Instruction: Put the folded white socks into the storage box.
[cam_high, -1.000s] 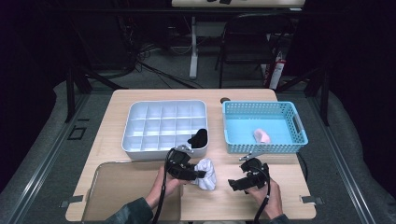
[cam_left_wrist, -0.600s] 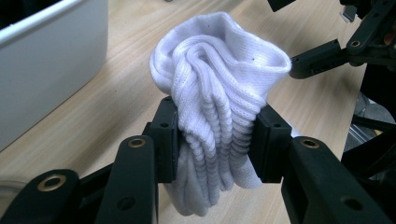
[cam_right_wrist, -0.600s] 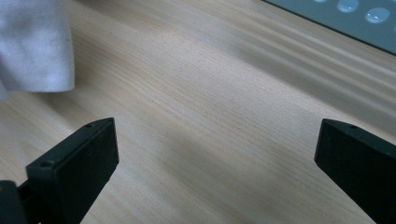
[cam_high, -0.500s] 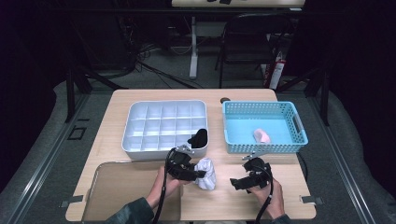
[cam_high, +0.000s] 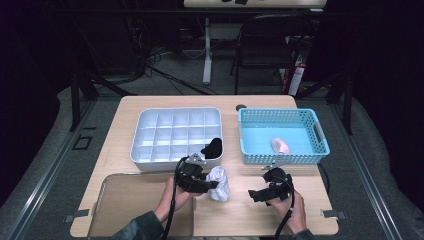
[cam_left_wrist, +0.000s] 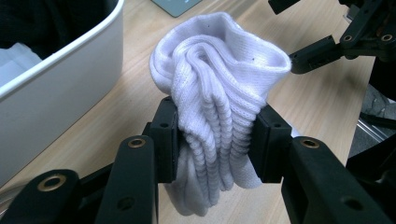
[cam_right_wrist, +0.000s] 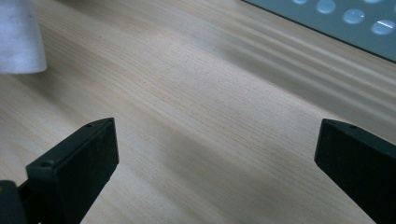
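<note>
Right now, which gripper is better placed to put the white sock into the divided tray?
Left. The left gripper already clamps the white sock right beside the tray. The right gripper is open over bare table, farther off.

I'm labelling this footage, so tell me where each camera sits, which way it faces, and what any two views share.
High view: above the person's side, facing forward and down on the table; forearms, both grippers.
Left gripper view: rides the left gripper, looking along jaws clamped on the white sock.
Right gripper view: rides the right gripper, facing bare wood between open jaws.
Shared: high and left gripper views show the sock.
</note>
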